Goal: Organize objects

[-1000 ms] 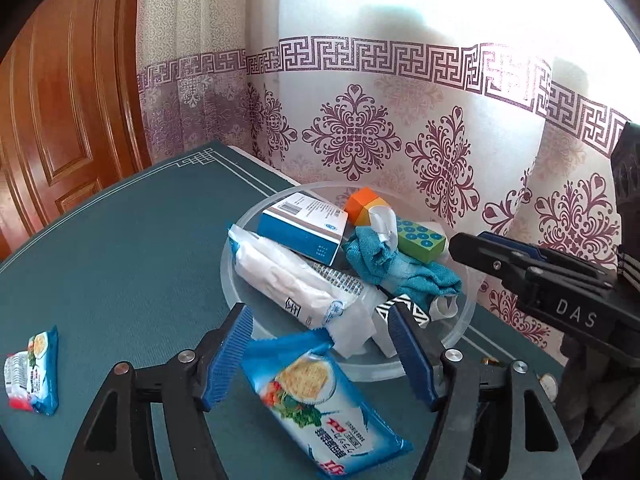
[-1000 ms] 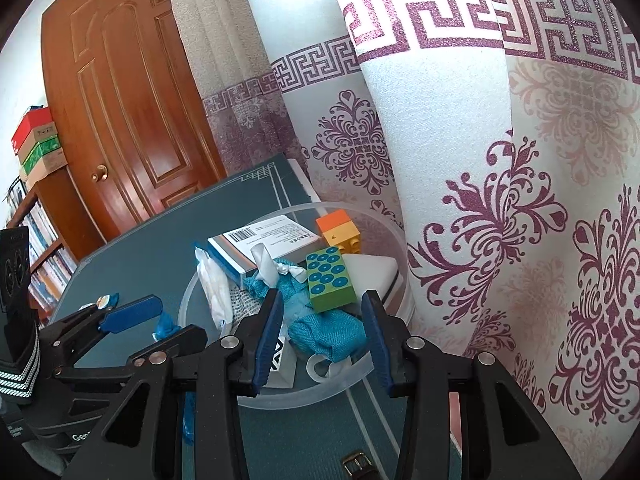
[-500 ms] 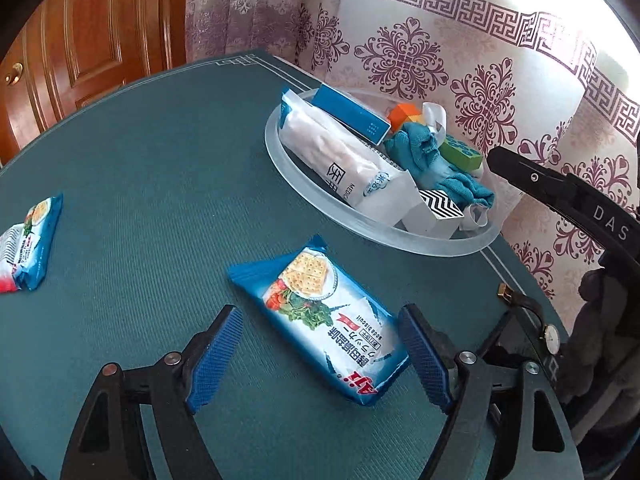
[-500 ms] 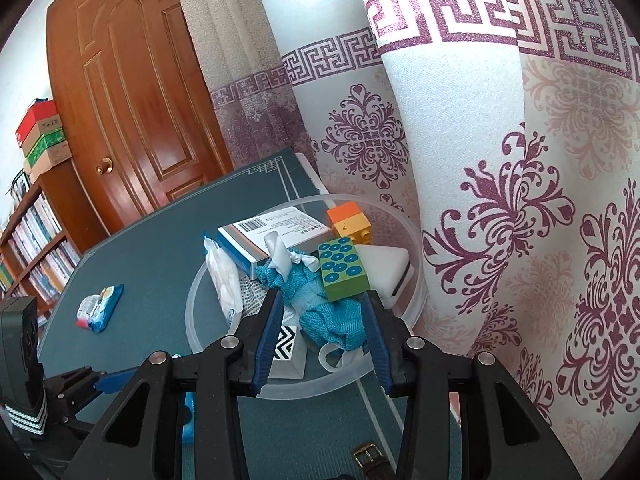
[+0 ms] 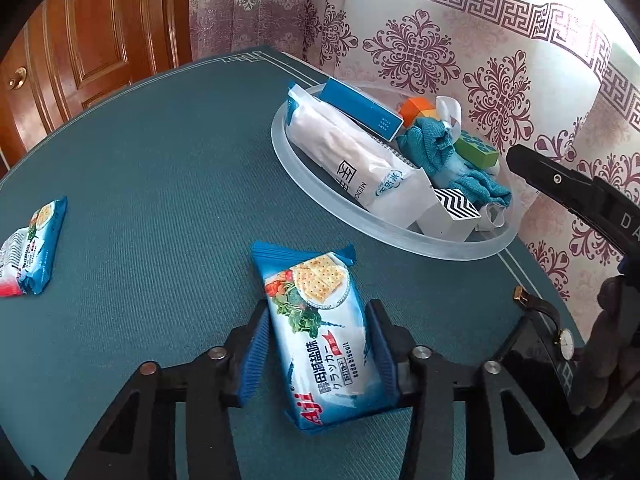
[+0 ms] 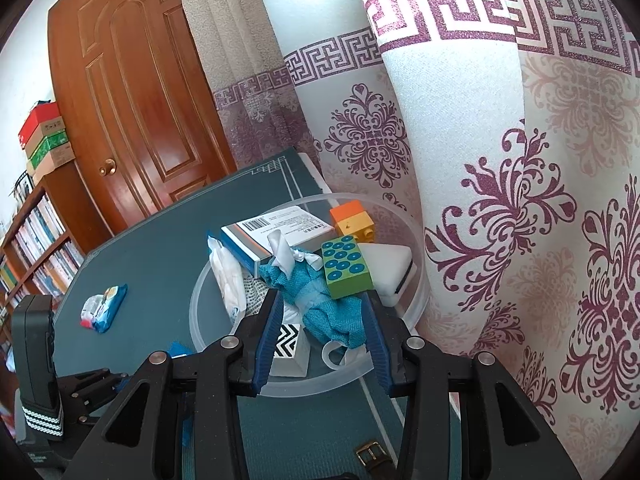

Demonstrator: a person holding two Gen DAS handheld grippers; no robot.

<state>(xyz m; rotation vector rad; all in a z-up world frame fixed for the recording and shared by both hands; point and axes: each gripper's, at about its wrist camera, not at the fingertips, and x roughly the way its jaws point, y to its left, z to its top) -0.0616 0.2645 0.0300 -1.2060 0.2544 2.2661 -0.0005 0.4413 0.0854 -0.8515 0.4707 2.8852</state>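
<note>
My left tongs (image 5: 320,350) just closed, pinching the soda biscuit pack (image 5: 320,320) sideways so it lifts into the clear tray (image 5: 320,196) at 1 o'clock.

— How's the light on my feeds?

— Bright daylight, coming through the curtain (image 5: 460,52) behind the worktop (image 5: 160,180). On my left wrist view the upper right of the cloth is washed out nearly white. The cracker packet (image 5: 320,320) shows soft glare on its wrapper, and its print reads sharp.

— Shadows?

— Faint ones only, soft-edged, under the clear tray (image 5: 400,236).

— Distortion?

— Strong fisheye on both. The worktop edge bows, the door (image 6: 132,100) leans on my right wrist view, and black vignette fills the corners. I see no motion blur; the bookshelf (image 6: 36,252) at the edge looks slightly soft.
</note>
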